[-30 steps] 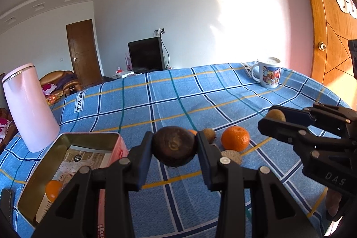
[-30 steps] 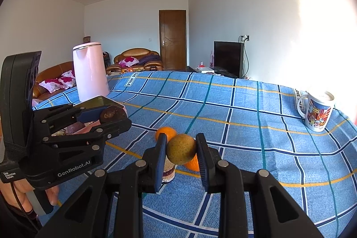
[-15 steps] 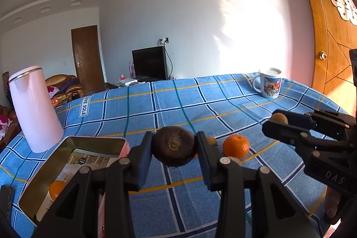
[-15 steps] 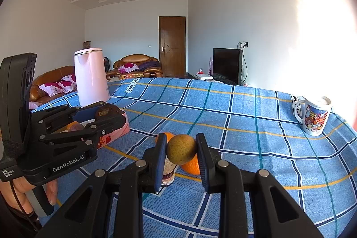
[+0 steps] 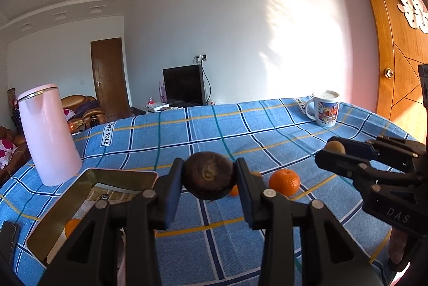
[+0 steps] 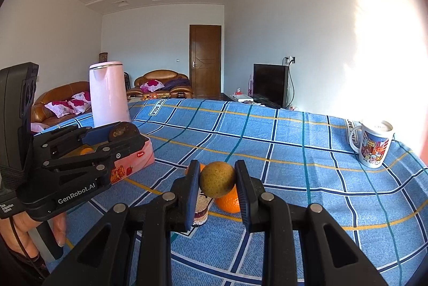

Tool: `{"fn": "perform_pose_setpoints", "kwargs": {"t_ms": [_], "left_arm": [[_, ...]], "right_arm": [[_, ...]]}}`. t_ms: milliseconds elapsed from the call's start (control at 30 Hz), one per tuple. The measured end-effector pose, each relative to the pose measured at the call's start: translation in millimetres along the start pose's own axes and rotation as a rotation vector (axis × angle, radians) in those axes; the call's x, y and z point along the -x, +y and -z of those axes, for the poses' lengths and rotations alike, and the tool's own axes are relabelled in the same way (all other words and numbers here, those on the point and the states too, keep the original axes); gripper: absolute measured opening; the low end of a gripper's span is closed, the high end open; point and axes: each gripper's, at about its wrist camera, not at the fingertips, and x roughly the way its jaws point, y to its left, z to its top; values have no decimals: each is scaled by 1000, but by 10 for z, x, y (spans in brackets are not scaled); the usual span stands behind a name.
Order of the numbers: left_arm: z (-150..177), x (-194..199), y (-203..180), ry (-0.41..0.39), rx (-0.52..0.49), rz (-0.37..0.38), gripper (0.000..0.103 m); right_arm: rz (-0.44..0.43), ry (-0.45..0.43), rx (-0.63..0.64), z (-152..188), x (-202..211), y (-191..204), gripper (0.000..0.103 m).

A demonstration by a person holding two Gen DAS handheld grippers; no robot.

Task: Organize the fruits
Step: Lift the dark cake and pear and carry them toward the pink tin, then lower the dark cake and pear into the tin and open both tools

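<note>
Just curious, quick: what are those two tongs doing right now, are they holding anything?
Left tongs: closed on a dark brown round fruit, held above the table.
Right tongs: closed on a yellow-green round fruit.

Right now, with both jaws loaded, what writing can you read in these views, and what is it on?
"GenRobot.AI": left gripper body.
"Data Acquisition System": small label on the same body.
"DAS": right gripper body.
"LOVE SOLE", partly cut off: white patch on the blue checked tablecloth; another patch by the mug.
Red oval logo on the pink tin: too small to read.
Mug print: pictures, nothing readable.
</note>
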Motion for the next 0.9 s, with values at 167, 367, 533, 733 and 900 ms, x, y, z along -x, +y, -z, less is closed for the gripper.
{"fn": "perform_pose_setpoints", "kwargs": {"t_ms": [167,367,533,733,900], "left_arm": [[6,24,87,2,20,-1,40],[29,28,245,16,47,-15,40],[54,84,498,45,78,-55,40],[63,237,1036,73,139,-159,40],[151,275,1437,125,185,-224,40]], "right_arm": [[-12,31,43,-13,-71,96,28],[-24,57,53,-26,-176,158,28],[-55,83,61,-73,-269,251,28],[-169,83,104,-215,-362,667,28],[-281,111,129,-294,-524,1025,28]]}}
